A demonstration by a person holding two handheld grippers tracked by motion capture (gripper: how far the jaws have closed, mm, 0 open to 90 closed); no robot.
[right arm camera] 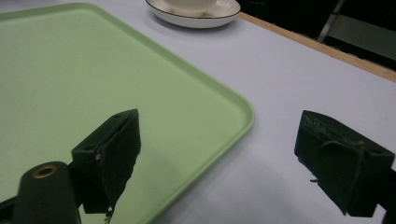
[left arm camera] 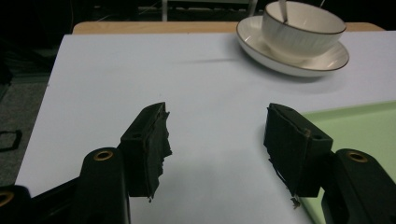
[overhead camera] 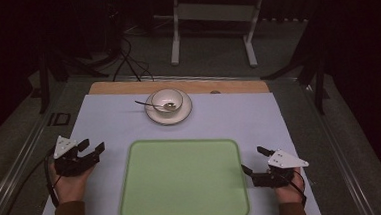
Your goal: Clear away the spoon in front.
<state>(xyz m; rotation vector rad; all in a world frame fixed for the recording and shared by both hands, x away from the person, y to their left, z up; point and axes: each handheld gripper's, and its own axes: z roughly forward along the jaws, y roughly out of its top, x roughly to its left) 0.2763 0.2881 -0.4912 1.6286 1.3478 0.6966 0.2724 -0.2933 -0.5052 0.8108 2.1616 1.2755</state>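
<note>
1. High view: the left tool [overhead camera: 91,147] rests left of the green tray [overhead camera: 183,180], the right tool [overhead camera: 255,159] at the tray's right edge, both released and grasping nothing. A bowl [overhead camera: 167,100] with a spoon [overhead camera: 154,105] sits on a saucer [overhead camera: 152,115] on the counter [overhead camera: 104,123] beyond the tray.
2. Left gripper view: its jaws stand wide apart over bare counter; bowl and saucer lie ahead to the right.
3. Right gripper view: jaws spread wide, one over the tray's corner.
</note>
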